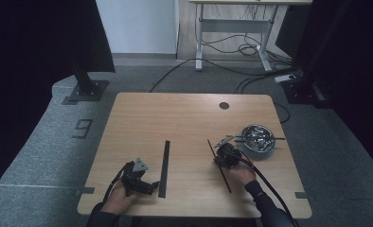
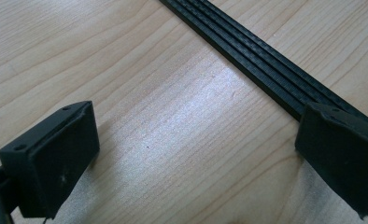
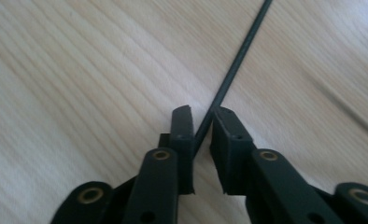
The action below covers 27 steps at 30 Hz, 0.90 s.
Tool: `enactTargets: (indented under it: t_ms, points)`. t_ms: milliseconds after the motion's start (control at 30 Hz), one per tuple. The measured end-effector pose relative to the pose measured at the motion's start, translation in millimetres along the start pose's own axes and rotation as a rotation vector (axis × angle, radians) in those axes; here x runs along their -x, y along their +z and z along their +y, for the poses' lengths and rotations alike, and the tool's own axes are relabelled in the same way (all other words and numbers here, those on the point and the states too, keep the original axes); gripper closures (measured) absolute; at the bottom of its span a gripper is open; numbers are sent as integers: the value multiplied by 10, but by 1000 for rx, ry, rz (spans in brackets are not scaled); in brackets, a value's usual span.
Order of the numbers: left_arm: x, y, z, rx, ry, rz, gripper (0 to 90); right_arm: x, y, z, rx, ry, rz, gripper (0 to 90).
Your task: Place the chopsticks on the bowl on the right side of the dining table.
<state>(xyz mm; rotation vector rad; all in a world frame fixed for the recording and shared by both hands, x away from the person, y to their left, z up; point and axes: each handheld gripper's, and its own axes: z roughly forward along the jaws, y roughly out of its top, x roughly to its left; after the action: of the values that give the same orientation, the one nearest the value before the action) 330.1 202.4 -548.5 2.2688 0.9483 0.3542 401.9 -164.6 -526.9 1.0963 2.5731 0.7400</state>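
A thin black rod (image 1: 227,183) lies slanted on the wooden table (image 1: 189,113) at the right. My right gripper (image 1: 218,153) sits over it, and in the right gripper view the rod (image 3: 240,51) runs up and away from between the jaws. The right gripper (image 3: 202,116) is shut on the rod, jaws nearly together. A bundle of flat black strips (image 1: 164,168) lies left of centre. My left gripper (image 1: 152,187) rests just left of its near end. In the left gripper view the strips (image 2: 257,65) pass by the right jaw, and the left gripper (image 2: 191,154) is open wide over bare wood.
A shiny metal bowl (image 1: 265,150) stands at the table's right, with thin rods lying across its rim. A round cable hole (image 1: 224,105) sits near the far edge. Beyond the table are a grey carpet, a stand foot (image 1: 86,90) and cables.
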Motion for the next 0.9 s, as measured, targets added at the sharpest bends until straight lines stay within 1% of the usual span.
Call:
enactTargets:
  t_ms: [67, 267, 567, 700, 767, 800, 833, 867, 900]
  points:
    - [0, 0, 0, 0, 0, 0, 0, 15, -34, -47, -6, -1, -5, 813]
    - [-1, 0, 0, 0, 1, 0, 0, 69, -139, -198, -23, 4, 15, 828]
    - [1, 2, 0, 3, -2, 0, 0, 131, -299, -434, -44, 8, 21, 831]
    - [1, 2, 0, 3, -2, 0, 0, 190, -364, -523, -61, 19, 26, 830]
    - [1, 2, 0, 3, -2, 0, 0, 222, -384, -543, -74, 25, 27, 804]
    - [1, 2, 0, 3, -2, 0, 0, 230, -393, -545, -85, 27, 21, 758]
    - [1, 2, 0, 3, -2, 0, 0, 239, -400, -540, -101, 24, 9, 690]
    - [1, 1, 1, 2, -2, 0, 0, 240, -407, -534, -112, 21, -11, 639]
    - [1, 1, 1, 2, -2, 0, 0, 243, -420, -527, -116, 22, -23, 617]
